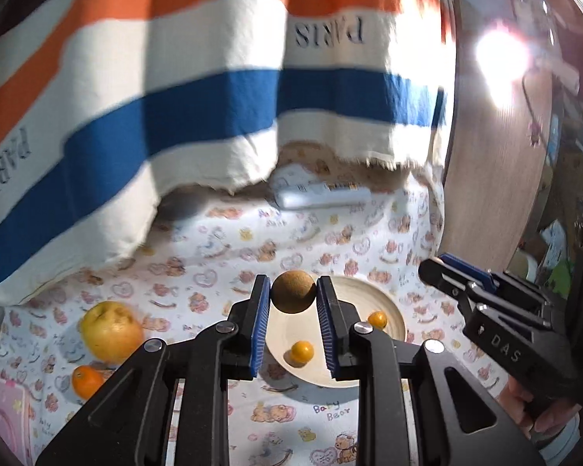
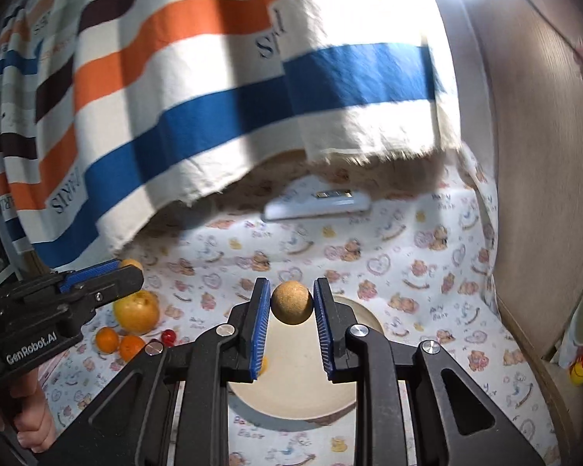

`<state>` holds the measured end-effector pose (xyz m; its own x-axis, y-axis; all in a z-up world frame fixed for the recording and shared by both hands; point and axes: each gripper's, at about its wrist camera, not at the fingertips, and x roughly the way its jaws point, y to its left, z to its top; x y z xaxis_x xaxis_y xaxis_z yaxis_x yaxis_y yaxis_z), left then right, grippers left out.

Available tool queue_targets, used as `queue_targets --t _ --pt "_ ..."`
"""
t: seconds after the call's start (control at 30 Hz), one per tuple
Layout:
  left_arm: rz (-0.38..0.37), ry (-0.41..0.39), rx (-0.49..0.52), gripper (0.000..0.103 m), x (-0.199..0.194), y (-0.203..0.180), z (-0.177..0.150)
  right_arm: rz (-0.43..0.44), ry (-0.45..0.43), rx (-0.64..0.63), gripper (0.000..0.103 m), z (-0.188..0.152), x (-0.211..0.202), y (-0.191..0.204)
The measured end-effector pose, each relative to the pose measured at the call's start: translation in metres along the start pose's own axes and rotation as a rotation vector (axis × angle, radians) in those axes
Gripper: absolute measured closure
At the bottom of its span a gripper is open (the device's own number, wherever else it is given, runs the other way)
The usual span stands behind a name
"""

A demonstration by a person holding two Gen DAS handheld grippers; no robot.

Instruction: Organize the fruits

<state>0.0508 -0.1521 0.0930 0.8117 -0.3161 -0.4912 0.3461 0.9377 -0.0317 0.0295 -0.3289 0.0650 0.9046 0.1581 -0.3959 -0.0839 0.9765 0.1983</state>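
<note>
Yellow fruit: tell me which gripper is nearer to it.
Left. The left gripper has the yellow fruit close on its left side. The right gripper is beyond the plate, on the side away from the fruit.

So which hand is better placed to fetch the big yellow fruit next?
Left. The yellow fruit lies left of the plate, on the side of the left gripper; the right gripper is over the plate. Each is shut on a brown ball, though.
</note>
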Motion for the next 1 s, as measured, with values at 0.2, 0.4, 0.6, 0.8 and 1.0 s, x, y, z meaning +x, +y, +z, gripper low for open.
queue_targets --t 0.2,0.4,0.6,0.8,1.0 --pt "-0.060 0.114 0.094 0.080 0.039 -0.022 -0.019 -0.014 0.119 0.018 0.079 -0.011 0.030 -0.018" --pt "-0.090 0.231 0.106 0.080 0.078 -0.026 -0.044 0.020 0.305 0.028 0.079 -0.032 0.068 -0.023" --pt "-0.103 0.315 0.103 0.080 0.104 -0.023 -0.059 0.062 0.380 0.055 0.079 -0.041 0.078 -0.028" --pt "-0.146 0.399 0.059 0.080 0.125 -0.015 -0.066 0.023 0.448 0.039 0.079 -0.052 0.093 -0.028" --pt "-0.166 0.423 0.064 0.080 0.134 -0.016 -0.068 -0.005 0.463 0.021 0.079 -0.056 0.098 -0.029"
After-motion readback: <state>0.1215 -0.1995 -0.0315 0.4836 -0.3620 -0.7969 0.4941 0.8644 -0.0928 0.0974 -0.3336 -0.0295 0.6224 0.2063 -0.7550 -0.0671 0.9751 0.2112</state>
